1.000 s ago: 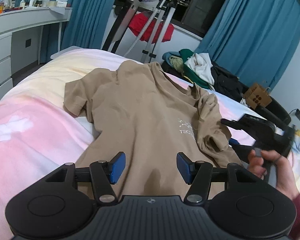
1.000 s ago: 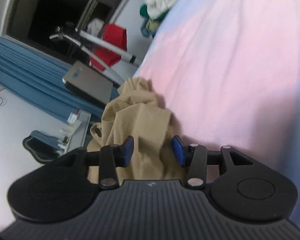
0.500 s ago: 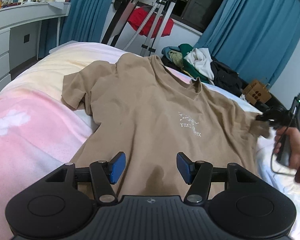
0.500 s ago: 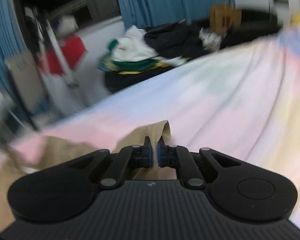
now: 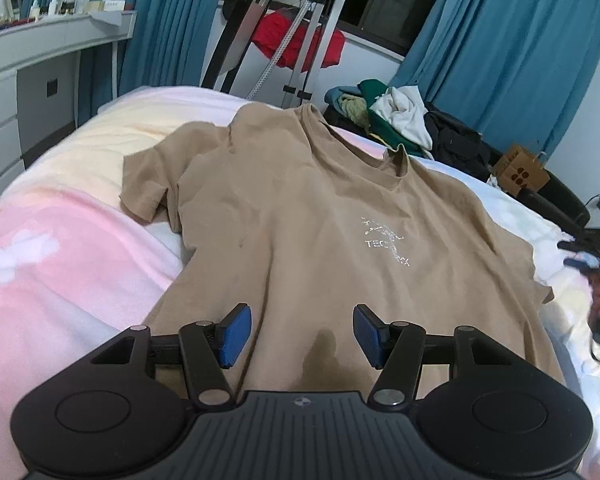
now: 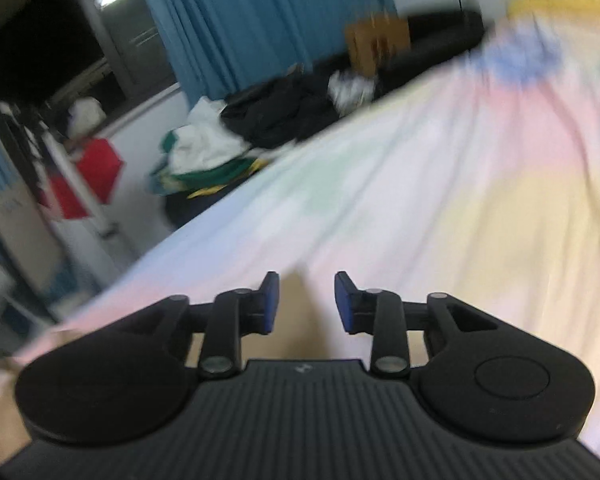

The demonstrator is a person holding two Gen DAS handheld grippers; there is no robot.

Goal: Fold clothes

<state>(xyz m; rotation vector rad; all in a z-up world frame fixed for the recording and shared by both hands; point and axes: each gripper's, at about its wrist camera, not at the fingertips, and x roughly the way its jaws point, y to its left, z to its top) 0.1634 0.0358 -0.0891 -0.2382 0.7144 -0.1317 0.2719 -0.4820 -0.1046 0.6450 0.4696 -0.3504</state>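
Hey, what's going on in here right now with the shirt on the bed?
A person with a tool in each hand is getting ready to fold a tan T-shirt spread face up on the bed. The left tool hovers open over the shirt's lower part, gripping nothing. The right tool is open too, at the shirt's edge, with nothing between its fingers; its view is blurred. No fold has been made yet.
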